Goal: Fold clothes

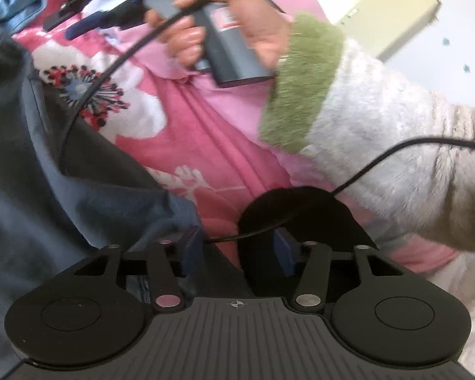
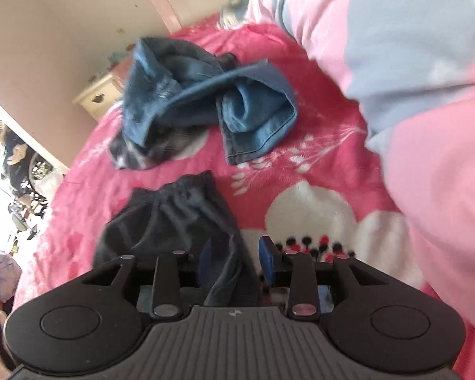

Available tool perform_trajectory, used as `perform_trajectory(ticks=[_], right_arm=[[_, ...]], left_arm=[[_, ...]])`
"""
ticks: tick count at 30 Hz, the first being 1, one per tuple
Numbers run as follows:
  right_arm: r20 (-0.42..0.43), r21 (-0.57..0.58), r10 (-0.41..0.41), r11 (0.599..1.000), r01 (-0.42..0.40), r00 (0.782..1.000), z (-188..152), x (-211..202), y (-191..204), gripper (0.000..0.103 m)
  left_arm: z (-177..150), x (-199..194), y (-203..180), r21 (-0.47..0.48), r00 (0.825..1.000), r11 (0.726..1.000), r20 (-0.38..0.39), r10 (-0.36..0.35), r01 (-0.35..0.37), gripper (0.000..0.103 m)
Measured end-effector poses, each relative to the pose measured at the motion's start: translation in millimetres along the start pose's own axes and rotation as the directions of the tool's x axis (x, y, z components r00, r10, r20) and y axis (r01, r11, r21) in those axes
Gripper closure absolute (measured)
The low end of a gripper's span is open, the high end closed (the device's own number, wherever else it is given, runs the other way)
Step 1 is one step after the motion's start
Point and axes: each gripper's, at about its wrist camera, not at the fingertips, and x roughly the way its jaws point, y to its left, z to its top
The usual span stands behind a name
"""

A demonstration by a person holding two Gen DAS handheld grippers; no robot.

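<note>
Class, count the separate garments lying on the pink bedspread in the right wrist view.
2, possibly more hidden. Blue jeans lie crumpled farther up the pink bedspread; a dark garment lies nearer, reaching between the right gripper fingers. Grey fabric under the jeans is unclear.

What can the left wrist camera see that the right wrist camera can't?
Only the left wrist view shows the person's right hand gripping the handle of the right gripper, a fuzzy sleeve with a green cuff, and a black cable.

Only the right wrist view shows the crumpled blue jeans, a cream bedside cabinet, and the big pink and blue quilt.

Both show the pink flowered blanket on the bed and dark grey clothing lying near each camera's own gripper.
</note>
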Motion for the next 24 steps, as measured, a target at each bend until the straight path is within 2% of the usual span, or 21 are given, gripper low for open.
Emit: perform_trajectory(ticks=[3, 6, 8, 11, 14, 18, 20, 22, 24], right_arm=[[-0.032, -0.016, -0.006, 1.000, 0.005, 0.999, -21, -31, 7, 0.062], [-0.050, -0.033, -0.051, 0.998, 0.050, 0.997, -45, -58, 8, 0.061], [-0.030, -0.037, -0.084, 0.996, 0.083, 0.996, -59, -74, 6, 0.061], [-0.020, 0.019, -0.102, 0.995, 0.102, 0.995, -67, -86, -5, 0.061], [-0.006, 0.068, -0.075, 0.995, 0.075, 0.997, -72, -102, -8, 0.061], [0.091, 0.030, -0.079, 0.997, 0.077, 0.993, -75, -149, 7, 0.061], [0.150, 0.019, -0.087, 0.996, 0.086, 0.985, -77, -179, 13, 0.061], [0.206, 0.028, -0.096, 0.995, 0.092, 0.974, -78, -214, 15, 0.061], [0.265, 0.032, -0.110, 0.994, 0.105, 0.958, -79, -254, 17, 0.061]], left_arm=[[-7, -4, -11, 0.047, 1.000, 0.999, -0.006, 0.009, -0.008, 0.048], [-11, -15, -18, 0.063, 1.000, 0.998, 0.001, 0.005, -0.005, 0.047], [-13, -27, -22, 0.059, 1.000, 0.998, 0.021, -0.008, 0.007, 0.042], [-15, -44, -26, 0.043, 0.998, 0.999, 0.058, -0.023, 0.021, 0.037], [-16, -63, -29, 0.033, 0.996, 0.999, 0.089, -0.009, 0.006, 0.037], [-24, -100, -29, 0.024, 0.986, 0.998, 0.157, 0.054, -0.059, 0.037], [-30, -123, -21, -0.020, 0.976, 0.995, 0.197, 0.097, -0.095, 0.037], [-35, -143, -11, -0.079, 0.962, 0.990, 0.236, 0.134, -0.118, 0.037], [-39, -162, 0, -0.131, 0.942, 0.978, 0.277, 0.191, -0.159, 0.037]])
